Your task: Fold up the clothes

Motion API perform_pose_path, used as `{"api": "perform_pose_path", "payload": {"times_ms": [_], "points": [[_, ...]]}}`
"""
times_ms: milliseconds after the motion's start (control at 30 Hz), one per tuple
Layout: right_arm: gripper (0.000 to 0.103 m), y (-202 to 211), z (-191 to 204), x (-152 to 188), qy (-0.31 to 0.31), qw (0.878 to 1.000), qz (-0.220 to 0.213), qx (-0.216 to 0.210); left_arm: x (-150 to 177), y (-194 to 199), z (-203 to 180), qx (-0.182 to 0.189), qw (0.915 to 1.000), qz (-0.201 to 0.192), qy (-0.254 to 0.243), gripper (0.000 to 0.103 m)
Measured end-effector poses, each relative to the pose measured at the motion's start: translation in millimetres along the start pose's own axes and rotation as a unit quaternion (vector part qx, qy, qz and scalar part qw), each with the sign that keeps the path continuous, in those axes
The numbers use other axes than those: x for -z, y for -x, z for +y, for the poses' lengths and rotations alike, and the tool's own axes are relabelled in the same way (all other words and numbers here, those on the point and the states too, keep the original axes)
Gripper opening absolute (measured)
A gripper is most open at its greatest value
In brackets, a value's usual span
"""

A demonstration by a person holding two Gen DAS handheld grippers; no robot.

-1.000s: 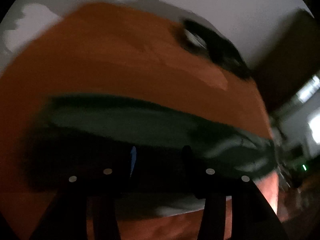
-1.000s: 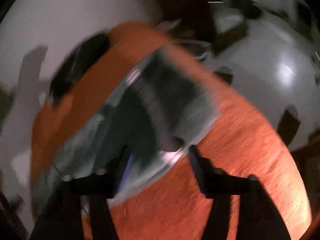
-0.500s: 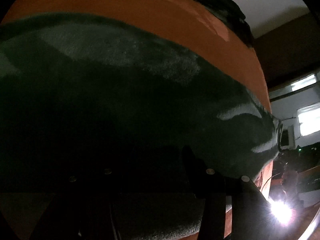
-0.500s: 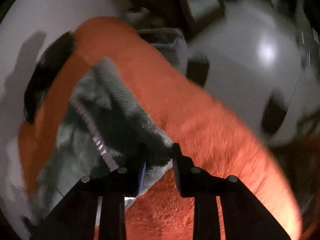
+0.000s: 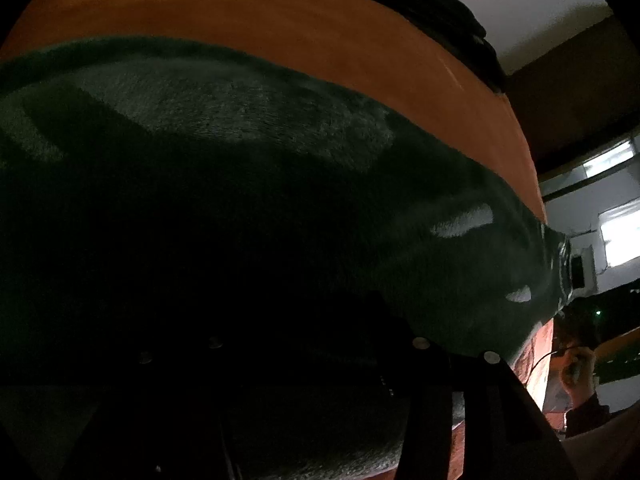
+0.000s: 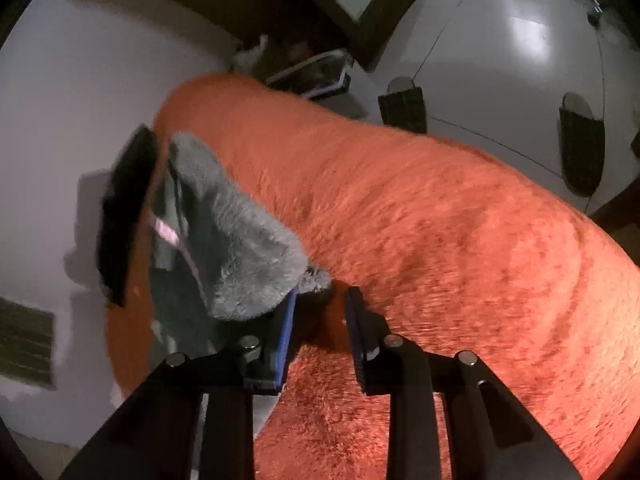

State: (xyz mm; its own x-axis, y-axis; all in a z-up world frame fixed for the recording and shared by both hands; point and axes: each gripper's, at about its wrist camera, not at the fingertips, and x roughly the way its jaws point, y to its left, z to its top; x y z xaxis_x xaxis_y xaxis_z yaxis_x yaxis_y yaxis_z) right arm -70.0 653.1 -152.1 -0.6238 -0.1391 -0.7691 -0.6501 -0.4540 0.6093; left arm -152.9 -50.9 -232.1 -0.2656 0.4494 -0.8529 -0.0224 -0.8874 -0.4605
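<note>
Now lower than a second ago: left gripper [image 5: 316,312] brought down close over the grey fleece garment [image 5: 248,120], which is spread across the near half of the orange blanket [image 5: 280,12]. Too dark there to tell whether spread or pinching. Right gripper [image 6: 323,294] closing, far narrower than before, with the garment's fluffy corner against the left pad, only its tip in the gap, bare blanket behind. Likely a corner grab for the next fold; pinch not yet made.
</note>
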Motion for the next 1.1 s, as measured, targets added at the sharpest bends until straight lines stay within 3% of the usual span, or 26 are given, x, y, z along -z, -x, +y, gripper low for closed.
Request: {"api": "perform_pose_path", "payload": {"times_ms": [233, 333, 367, 433, 567, 600, 633, 667, 867, 967, 1067, 1100], "points": [[0.026, 0, 11, 2, -0.073, 0.996, 0.025, -0.034, 1, 0, 1, 0.014, 0.9998, -0.003, 0.014, 0.053], [0.038, -8, 17, -4, -0.076, 0.997, 0.029, -0.013, -1, -1, -3, 0.018, 0.9997, -0.005, 0.015, 0.054], [0.048, -10, 18, -4, -0.073, 0.997, 0.032, 0.007, -2, -3, -6, 0.017, 0.9998, -0.005, 0.013, 0.054], [0.05, -13, 17, -6, -0.069, 0.997, 0.029, 0.025, -3, -4, -10, 0.015, 0.9998, -0.006, 0.007, 0.055], [0.05, -18, 10, -10, -0.058, 0.998, 0.008, -0.015, -5, -7, -17, 0.014, 0.9999, -0.007, -0.002, 0.057], [0.046, -17, 11, -11, -0.065, 0.997, 0.0, -0.031, -6, -8, -18, 0.015, 0.9999, -0.008, -0.002, 0.057], [0.033, -15, 11, -11, -0.071, 0.996, -0.008, -0.048, -6, -8, -19, 0.016, 0.9998, -0.008, 0.0, 0.057], [0.013, -12, 15, -12, -0.067, 0.996, -0.018, -0.054, -6, -8, -18, 0.017, 0.9998, -0.008, 0.002, 0.057], [0.013, 41, 52, 0, 0.035, 0.994, -0.1, -0.009, 17, 20, 14, 0.023, 0.9997, -0.009, 0.006, 0.057], [0.014, 24, 23, -4, 0.017, 0.998, -0.055, 0.02, 21, 23, 18, 0.024, 0.9996, -0.012, 0.006, 0.057], [0.017, 6, -17, -7, -0.055, 0.998, -0.001, -0.004, 23, 25, 20, 0.023, 0.9997, -0.01, 0.006, 0.057], [0.023, 11, -17, -7, -0.047, 0.999, -0.007, -0.005, 23, 26, 21, 0.025, 0.9996, -0.009, 0.006, 0.057]]}}
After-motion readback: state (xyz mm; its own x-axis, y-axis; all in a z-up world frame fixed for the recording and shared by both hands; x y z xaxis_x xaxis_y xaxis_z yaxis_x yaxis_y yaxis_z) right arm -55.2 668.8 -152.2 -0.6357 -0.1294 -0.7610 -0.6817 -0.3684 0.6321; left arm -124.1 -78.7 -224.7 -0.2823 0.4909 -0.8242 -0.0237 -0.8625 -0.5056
